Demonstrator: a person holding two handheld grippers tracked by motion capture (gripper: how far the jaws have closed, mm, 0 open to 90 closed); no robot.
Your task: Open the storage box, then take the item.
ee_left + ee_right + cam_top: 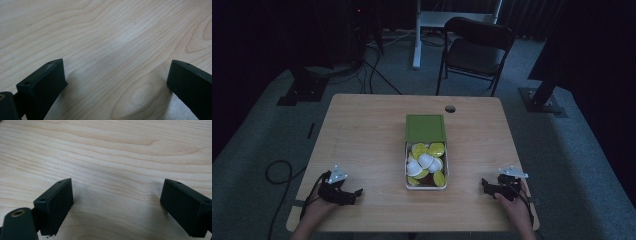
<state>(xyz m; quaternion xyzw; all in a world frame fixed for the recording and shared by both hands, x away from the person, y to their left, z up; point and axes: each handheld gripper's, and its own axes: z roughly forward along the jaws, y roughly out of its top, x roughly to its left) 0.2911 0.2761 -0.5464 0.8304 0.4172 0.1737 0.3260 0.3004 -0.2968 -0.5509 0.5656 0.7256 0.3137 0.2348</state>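
Note:
A white tray (407,170) at the table's middle holds several yellow and white round pieces. A green box (425,128) lies just behind it, touching its far end. My left gripper (353,194) rests near the front left of the wooden table (362,130), its jaws pointing right toward the tray. In the left gripper view my left gripper (116,75) stands open over bare wood. My right gripper (484,185) sits at the front right, jaws pointing left. In the right gripper view my right gripper (117,192) is open too, with nothing between its jaws.
A round cable hole (450,108) sits in the table's far edge. Behind the table stands a black folding chair (474,50). Cables (279,172) trail on the carpet at the left. Dark stands flank the table on both sides.

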